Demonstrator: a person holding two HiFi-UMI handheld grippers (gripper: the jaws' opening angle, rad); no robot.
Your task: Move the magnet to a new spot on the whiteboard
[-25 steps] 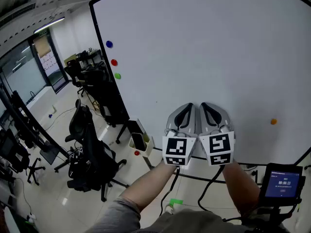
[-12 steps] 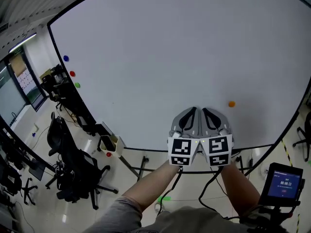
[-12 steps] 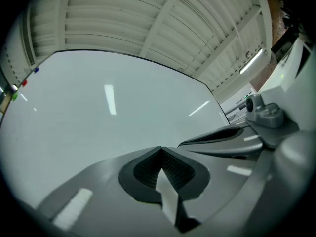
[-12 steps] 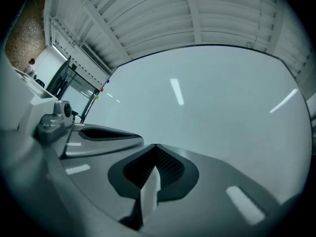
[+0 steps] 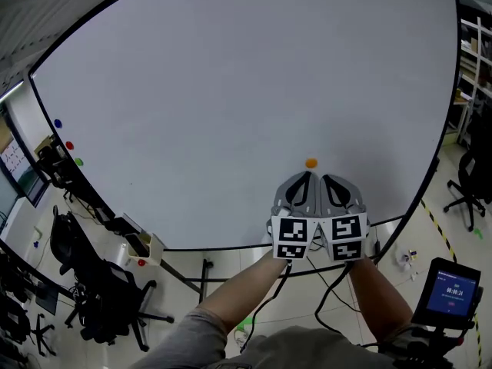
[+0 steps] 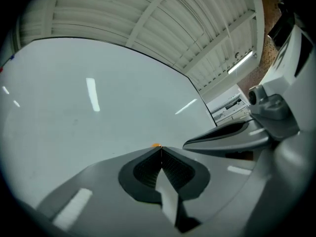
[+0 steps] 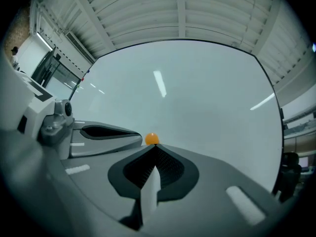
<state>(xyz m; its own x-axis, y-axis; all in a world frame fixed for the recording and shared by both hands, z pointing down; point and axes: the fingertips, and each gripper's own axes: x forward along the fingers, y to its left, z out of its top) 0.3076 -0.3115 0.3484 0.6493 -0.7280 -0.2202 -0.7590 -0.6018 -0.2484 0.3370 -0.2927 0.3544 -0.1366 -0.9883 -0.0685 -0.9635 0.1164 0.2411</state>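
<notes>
A: Where's the magnet?
B: Orange, stuck on the board, low and right of centre. Nothing holds it.

A: Left gripper?
B: Jaws pressed fully together, nothing between them. In its own view the ribbed pads meet in one line, and only an orange sliver of the magnet peeks over the tips.

A: Right gripper?
B: Same, jaws closed tight and empty. In its view the magnet sits right above the closed tips, whole and round.

A: Is either one touching the magnet?
B: Doesn't look like it. In the head view the magnet is just past the tips, with a bit of board between. Contact with the board itself, can't tell.

A: How are the grippers placed?
B: Side by side, marker cubes touching or nearly so, both aimed at the board. The left one is at the left.

A: Anything else?
B: Blue magnet, red magnet and green magnet in a column at the board's far left edge, well apart from the orange one. Chair on the floor lower left. Small screen lower right.
</notes>
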